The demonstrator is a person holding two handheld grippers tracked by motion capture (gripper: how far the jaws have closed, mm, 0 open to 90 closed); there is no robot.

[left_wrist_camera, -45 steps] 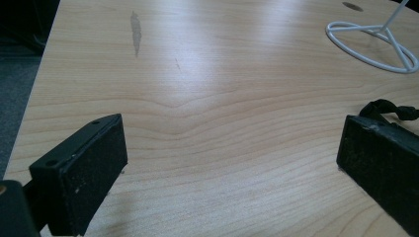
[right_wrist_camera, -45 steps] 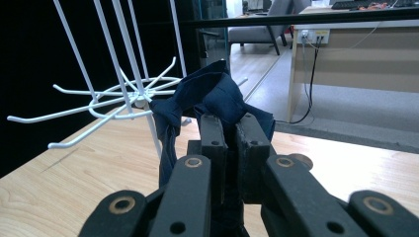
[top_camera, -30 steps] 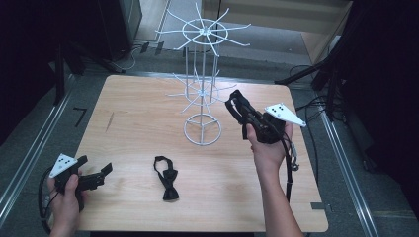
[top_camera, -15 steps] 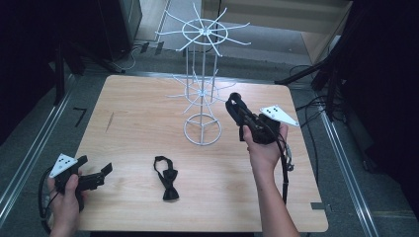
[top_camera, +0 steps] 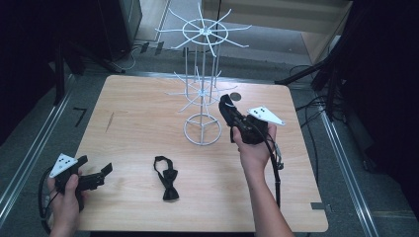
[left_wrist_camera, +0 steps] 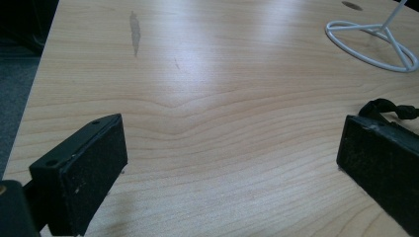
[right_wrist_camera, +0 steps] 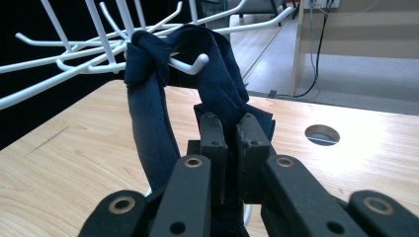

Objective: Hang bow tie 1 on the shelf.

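Observation:
A white wire rack (top_camera: 202, 89) stands mid-table with hooked arms on two tiers. My right gripper (top_camera: 227, 107) is shut on a dark blue bow tie (right_wrist_camera: 217, 94), whose strap loops over a white hook (right_wrist_camera: 190, 63) of the lower tier. A black bow tie (top_camera: 167, 178) lies flat on the table (top_camera: 133, 123) in front of the rack; its edge (left_wrist_camera: 390, 107) peeks past my left jaw. My left gripper (top_camera: 96, 173) rests open near the front left corner, nothing between its pads (left_wrist_camera: 84, 165).
The rack's ring base (top_camera: 202, 130) sits just left of my right hand. A round cable hole (right_wrist_camera: 322, 134) lies in the table behind it. Metal rails (top_camera: 29, 153) run along both sides of the table; cables (top_camera: 316, 103) trail on the floor at the right.
My right gripper has moved forward and left toward the rack's lower tier with the blue bow tie. The left gripper and the black bow tie have stayed put.

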